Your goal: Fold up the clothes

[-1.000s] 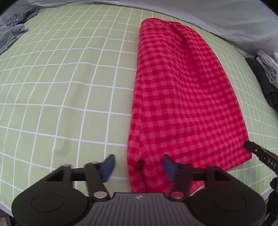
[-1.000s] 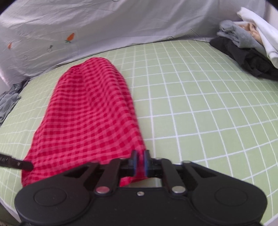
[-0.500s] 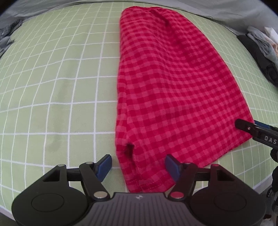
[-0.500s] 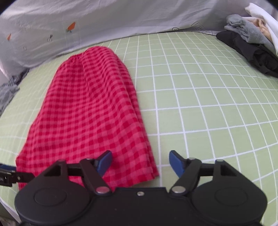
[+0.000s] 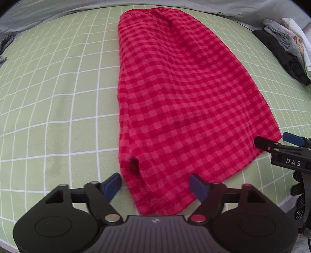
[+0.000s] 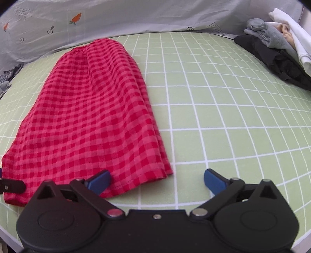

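Note:
A red checked garment (image 5: 175, 93) lies flat, folded lengthwise, on the green grid sheet (image 5: 58, 97); it also shows in the right wrist view (image 6: 91, 116). My left gripper (image 5: 155, 184) is open, its jaws straddling the garment's near left hem corner, holding nothing. My right gripper (image 6: 156, 180) is open at the near right hem corner, empty; it also shows at the right edge of the left wrist view (image 5: 279, 144).
A pile of black, grey and white clothes (image 6: 276, 42) sits at the far right of the bed. A grey printed sheet (image 6: 97, 17) rises behind. Crumpled grey cloth (image 6: 5, 79) lies at the far left edge. The bed's near edge is just below the grippers.
My right gripper let go of the garment's corner and opened wide. Both grippers drew back slightly; the garment now lies flat on the sheet.

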Available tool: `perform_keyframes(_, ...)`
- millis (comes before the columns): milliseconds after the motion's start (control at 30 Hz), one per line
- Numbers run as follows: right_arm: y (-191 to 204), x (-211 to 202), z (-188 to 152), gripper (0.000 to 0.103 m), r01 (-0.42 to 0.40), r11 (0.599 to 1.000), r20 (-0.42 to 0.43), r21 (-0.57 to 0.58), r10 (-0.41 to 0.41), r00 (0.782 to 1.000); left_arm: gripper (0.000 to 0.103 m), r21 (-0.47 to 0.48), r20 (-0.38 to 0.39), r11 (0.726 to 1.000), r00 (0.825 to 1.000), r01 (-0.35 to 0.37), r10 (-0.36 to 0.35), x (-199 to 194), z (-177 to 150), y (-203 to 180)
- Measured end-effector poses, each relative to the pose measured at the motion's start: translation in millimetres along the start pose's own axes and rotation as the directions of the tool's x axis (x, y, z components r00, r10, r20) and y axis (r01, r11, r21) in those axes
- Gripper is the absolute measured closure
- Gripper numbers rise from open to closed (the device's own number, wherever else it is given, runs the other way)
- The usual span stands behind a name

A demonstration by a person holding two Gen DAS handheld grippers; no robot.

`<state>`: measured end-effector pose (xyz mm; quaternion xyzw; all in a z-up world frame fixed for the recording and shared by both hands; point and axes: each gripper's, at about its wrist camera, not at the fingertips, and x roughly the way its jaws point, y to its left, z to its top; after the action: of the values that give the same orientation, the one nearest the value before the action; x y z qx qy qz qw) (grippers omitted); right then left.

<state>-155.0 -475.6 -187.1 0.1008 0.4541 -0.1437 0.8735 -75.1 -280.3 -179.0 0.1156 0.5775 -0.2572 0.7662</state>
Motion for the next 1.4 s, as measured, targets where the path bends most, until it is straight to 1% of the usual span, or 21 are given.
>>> perform_keyframes(100,-2,0,1,0.0,-0.011,1.0,-0.001,-0.019,0.011,1.0,0.016,0.026,0.002,1.0,1.0,-0.015,0.015,2,-2,-6)
perform_keyframes(167,-1,1,4,0.0,-0.023,0.999,-0.019,-0.042,0.022,1.0,0.018,0.043,0.007,0.999,1.0,-0.029,0.029,3,-5,-8)
perform_keyframes(267,1,2,6,0.0,-0.06,0.994,-0.045,-0.091,0.056,0.997,0.025,0.072,0.012,0.996,0.998,-0.057,0.057,2,-8,-10)
perform_keyframes(333,5,1,6,0.007,-0.087,0.986,-0.045,-0.14,0.081,0.996,0.034,0.098,0.019,0.994,0.998,-0.057,0.055,1,-9,-12)
perform_keyframes(367,7,0,5,0.009,-0.098,0.982,-0.038,-0.158,0.093,0.995,0.036,0.105,0.023,0.993,0.999,-0.052,0.05,0,-10,-13)
perform_keyframes(433,10,-2,5,0.019,-0.116,0.977,-0.029,-0.179,0.113,0.993,0.048,0.118,0.03,0.992,0.999,-0.042,0.039,-2,-11,-14)
perform_keyframes(467,11,-3,5,0.022,-0.126,0.974,-0.027,-0.187,0.123,0.992,0.051,0.125,0.032,0.992,0.999,-0.035,0.031,-2,-12,-16)
perform_keyframes(500,12,-5,5,0.028,-0.136,0.972,-0.024,-0.193,0.134,0.991,0.057,0.132,0.034,0.991,0.999,-0.028,0.024,-3,-13,-17)
perform_keyframes(533,13,-6,6,0.038,-0.146,0.969,-0.022,-0.2,0.144,0.989,0.065,0.135,0.035,0.991,0.999,-0.018,0.014,-3,-14,-19)
perform_keyframes(567,14,-8,6,0.046,-0.16,0.966,-0.019,-0.202,0.16,0.987,0.068,0.137,0.035,0.99,0.999,-0.008,0.003,-3,-15,-20)
perform_keyframes(600,14,-9,7,0.061,-0.177,0.965,-0.018,-0.194,0.177,0.984,0.073,0.132,0.033,0.991,0.999,0.003,-0.007,-3,-16,-20)
perform_keyframes(633,15,-10,7,0.074,-0.195,0.964,-0.02,-0.182,0.194,0.981,0.079,0.124,0.029,0.992,0.999,0.014,-0.018,-4,-17,-19)
perform_keyframes(733,19,-11,5,0.091,-0.222,0.961,-0.025,-0.164,0.221,0.975,0.088,0.099,0.02,0.995,0.999,0.033,-0.035,-8,-21,-14)
perform_keyframes(800,25,-13,4,0.096,-0.231,0.959,-0.029,-0.165,0.229,0.973,0.09,0.086,0.024,0.996,0.999,0.025,-0.028,-13,-24,-9)
perform_keyframes(933,37,-27,-1,0.098,-0.259,0.948,-0.01,-0.186,0.261,0.965,0.093,0.036,0.056,0.999,0.998,0.012,-0.014,-30,-25,5)
perform_keyframes(1033,40,-38,3,0.098,-0.291,0.938,0.012,-0.188,0.298,0.954,0.093,-0.022,0.1,1.0,0.995,0.015,-0.012,-46,-20,16)
perform_keyframes(1200,45,-47,30,0.098,-0.332,0.928,0.071,-0.17,0.347,0.935,0.093,-0.109,0.169,0.994,0.986,0.028,-0.009,-67,-1,24)
perform_keyframes(1300,48,-51,49,0.098,-0.347,0.924,0.116,-0.159,0.367,0.923,0.093,-0.123,0.205,0.992,0.979,0.033,-0.007,-76,14,27)
perform_keyframes(1400,50,-50,68,0.098,-0.348,0.926,0.15,-0.148,0.369,0.917,0.093,-0.129,0.234,0.991,0.972,0.035,-0.004,-80,30,31)
